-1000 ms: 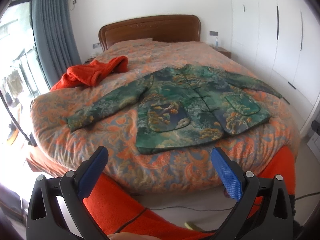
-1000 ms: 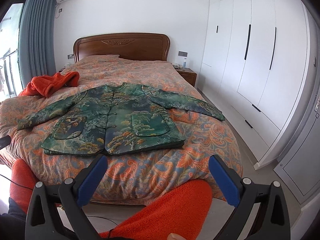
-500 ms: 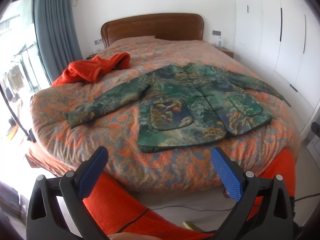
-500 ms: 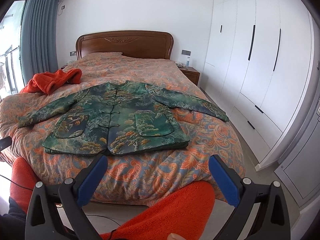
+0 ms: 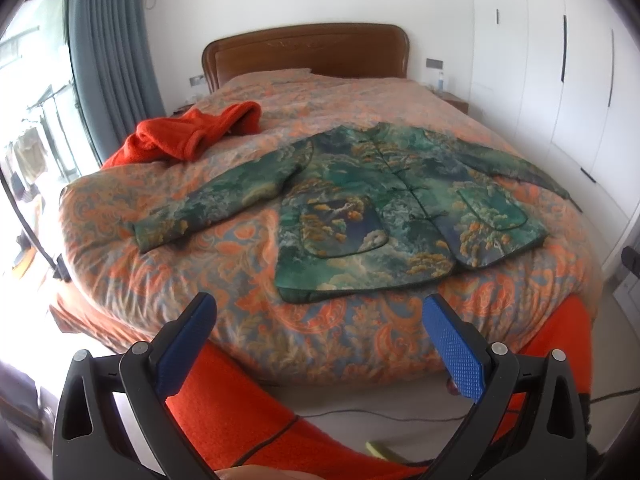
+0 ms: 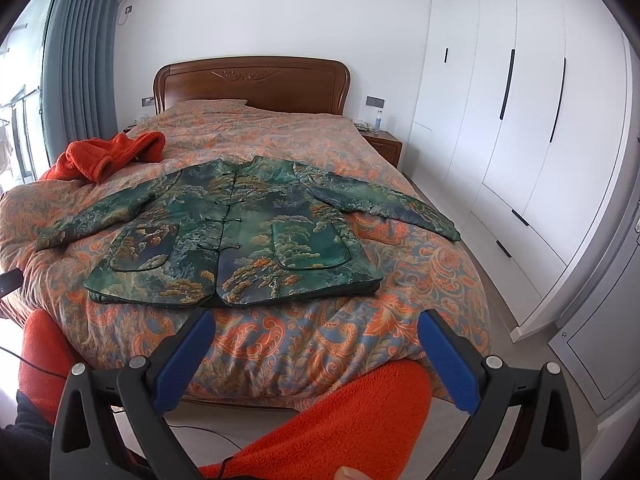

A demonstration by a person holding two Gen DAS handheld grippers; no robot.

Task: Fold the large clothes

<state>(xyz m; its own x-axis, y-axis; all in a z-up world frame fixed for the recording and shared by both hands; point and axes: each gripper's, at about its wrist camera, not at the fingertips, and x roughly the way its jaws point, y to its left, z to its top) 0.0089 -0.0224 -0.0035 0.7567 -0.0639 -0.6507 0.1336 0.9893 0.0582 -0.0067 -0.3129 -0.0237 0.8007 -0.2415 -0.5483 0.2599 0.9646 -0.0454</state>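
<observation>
Left tool [image 5: 318, 334] and right tool [image 6: 314, 340] both gape wide, holding nothing, short of the bed's [image 6: 280, 344] foot. The green brocade jacket [image 6: 236, 236] lies flat, front up, on the paisley quilt (buttoned shut): collar toward the headboard [image 6: 252, 80], hem nearest, sleeves spread sideways. An orange fleece garment [image 6: 108, 156] lies crumpled beside its left sleeve.

Glossy brocade jacket [image 6: 236, 236], polished wooden headboard [image 6: 252, 84]
</observation>
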